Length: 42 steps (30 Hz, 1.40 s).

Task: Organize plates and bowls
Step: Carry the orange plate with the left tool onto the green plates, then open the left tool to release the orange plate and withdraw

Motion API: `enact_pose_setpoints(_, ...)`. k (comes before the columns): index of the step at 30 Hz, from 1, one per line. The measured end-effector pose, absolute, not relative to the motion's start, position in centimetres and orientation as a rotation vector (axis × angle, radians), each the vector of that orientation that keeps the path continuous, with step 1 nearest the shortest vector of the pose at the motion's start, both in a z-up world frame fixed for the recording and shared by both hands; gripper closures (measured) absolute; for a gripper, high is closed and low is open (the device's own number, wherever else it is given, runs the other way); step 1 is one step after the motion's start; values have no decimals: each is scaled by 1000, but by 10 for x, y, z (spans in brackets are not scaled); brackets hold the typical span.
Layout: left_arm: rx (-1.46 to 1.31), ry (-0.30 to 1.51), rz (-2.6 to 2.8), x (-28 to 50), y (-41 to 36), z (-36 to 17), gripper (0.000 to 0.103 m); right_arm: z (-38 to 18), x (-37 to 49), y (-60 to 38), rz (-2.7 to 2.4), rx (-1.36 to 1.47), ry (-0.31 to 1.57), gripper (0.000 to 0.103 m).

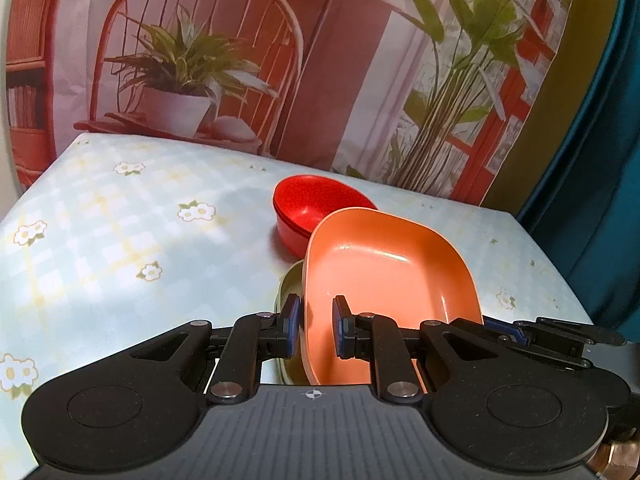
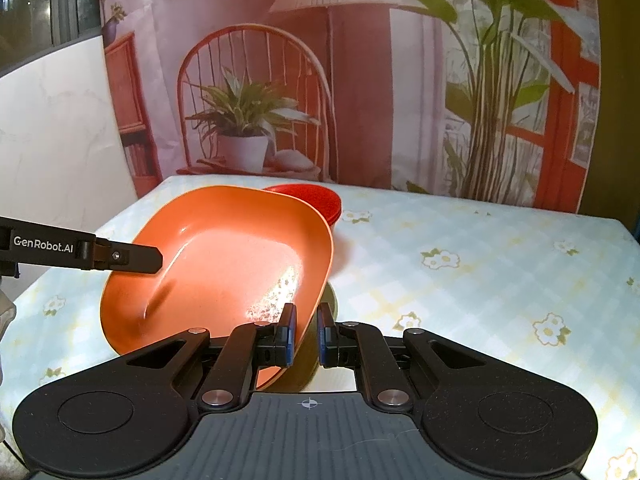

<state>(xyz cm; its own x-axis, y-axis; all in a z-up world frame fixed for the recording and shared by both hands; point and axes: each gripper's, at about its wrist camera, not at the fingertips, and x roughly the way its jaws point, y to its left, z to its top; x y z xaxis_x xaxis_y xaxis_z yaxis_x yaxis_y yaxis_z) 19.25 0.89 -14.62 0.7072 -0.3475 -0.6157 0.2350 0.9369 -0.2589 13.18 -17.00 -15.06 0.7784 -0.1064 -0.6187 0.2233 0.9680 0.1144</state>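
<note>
1. your left gripper (image 1: 316, 326) straddles the left rim of the dish (image 1: 384, 280), one finger outside, one inside.
2. your right gripper (image 2: 306, 334) straddles the dish's right rim in the same way.
3. the dish sits tilted above a plate (image 1: 289, 284), which lies flat on the table (image 1: 120, 220) beneath it.
4. behind the dish stand the stacked bowls (image 1: 308, 208), nested one in another, just beside its far edge.
5. the backdrop (image 1: 320, 60) hangs behind the table's far edge.
6. in the right wrist view, the left gripper's arm reaches in from the left over the dish.
</note>
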Motion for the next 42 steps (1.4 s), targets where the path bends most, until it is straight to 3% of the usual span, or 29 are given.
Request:
enact_pose_setpoints(21,-142,757,-282,199,7,-167,85,-177,141,-169,-189,150,701,91)
enact_pose_setpoints(27,-145,763,-272,197,8,-169,84,-180,143,-164,-177,122,711,83)
enact_pose_setpoints(33,-150,761,-270,195,7,-168,84,-170,134,-163,-189,101,652,83)
enact_pose_setpoints(42,-143,769,-282,197,5,-170,84,-173,141,-171,-181,120,669,95)
